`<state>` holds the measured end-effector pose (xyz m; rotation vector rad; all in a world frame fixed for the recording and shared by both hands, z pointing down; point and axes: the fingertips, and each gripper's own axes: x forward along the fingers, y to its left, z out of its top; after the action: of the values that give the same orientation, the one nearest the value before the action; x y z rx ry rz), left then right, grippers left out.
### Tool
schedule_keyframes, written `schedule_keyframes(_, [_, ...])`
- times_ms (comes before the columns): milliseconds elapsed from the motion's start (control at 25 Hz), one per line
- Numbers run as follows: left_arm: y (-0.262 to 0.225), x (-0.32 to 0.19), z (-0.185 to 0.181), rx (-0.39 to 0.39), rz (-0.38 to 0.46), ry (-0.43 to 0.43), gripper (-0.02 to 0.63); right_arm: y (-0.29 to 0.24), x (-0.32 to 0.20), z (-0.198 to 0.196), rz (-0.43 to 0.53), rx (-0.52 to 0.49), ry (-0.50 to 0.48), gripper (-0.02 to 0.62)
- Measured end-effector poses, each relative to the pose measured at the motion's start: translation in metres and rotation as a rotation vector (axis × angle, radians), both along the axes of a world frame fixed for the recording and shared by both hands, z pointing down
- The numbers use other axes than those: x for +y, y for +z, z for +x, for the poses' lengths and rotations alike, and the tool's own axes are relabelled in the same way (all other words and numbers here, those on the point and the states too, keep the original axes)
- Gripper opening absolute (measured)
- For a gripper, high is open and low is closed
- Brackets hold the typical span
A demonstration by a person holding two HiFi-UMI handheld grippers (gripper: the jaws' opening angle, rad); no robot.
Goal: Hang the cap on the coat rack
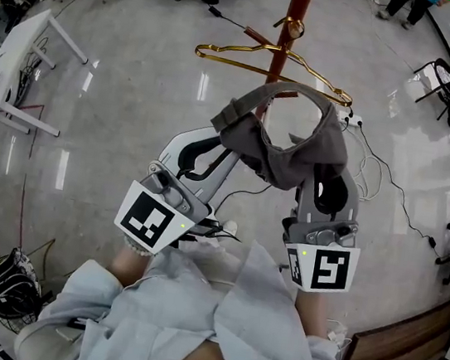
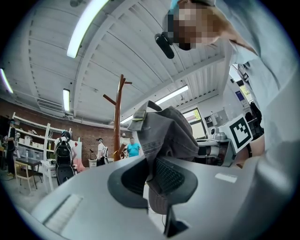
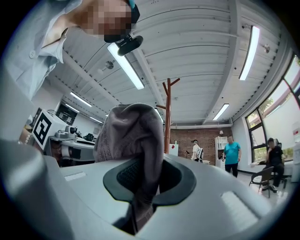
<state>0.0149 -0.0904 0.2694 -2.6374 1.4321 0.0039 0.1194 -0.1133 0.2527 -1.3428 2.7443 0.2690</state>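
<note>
**DESK:** What is happening at the centre of the frame?

**PHOTOGRAPHER:** A person is holding a grey cap (image 1: 284, 146) in the air, slung between two hand-held tools. The left claw (image 1: 226, 126) is clenching the strap end. The right claw (image 1: 328, 161) is clenching the cloth at the opposite rim. Each is pinching only a thin fold of fabric.

**DESK:** And the coat rack?

**PHOTOGRAPHER:** The coat rack (image 1: 299, 10) is standing at the top centre of the frame, just beyond the cap. A gold wire hanger (image 1: 264, 58) is hanging across its pole. The pegs are showing only in the gripper views, high on the pole.

**DESK:** What is looking risky from here?

**PHOTOGRAPHER:** In my judgement there are three things.
- **The hanger:** it is sitting right in the cap's path, so the sagging crown could be catching on the wire instead of a peg.
- **The grip:** the folds are thin, and a tug against the rack could be pulling the cloth out of one claw. The cap would then be dropping to the floor (image 1: 133, 119).
- **The release:** if the claws are letting go at different times, the cap could be swinging off a peg.

**DESK:** Anything underfoot?

**PHOTOGRAPHER:** A cable (image 1: 391, 187) is trailing across the floor at the right of the frame, near the rack. A step towards the rack could be snagging on it.
</note>
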Motion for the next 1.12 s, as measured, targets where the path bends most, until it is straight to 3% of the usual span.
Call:
schedule_keyframes(920, [0.012, -0.079, -0.023, 0.044, -0.062, 0.043, 0.032, 0.014, -0.074, -0.020, -0.071, 0.011, 0.070, 0.057])
schedule_keyframes(1120, [0.006, -0.102, -0.030, 0.074, -0.017, 0.034, 0.032, 0.018, -0.093, -0.024, -0.090, 0.016, 0.080, 0.057])
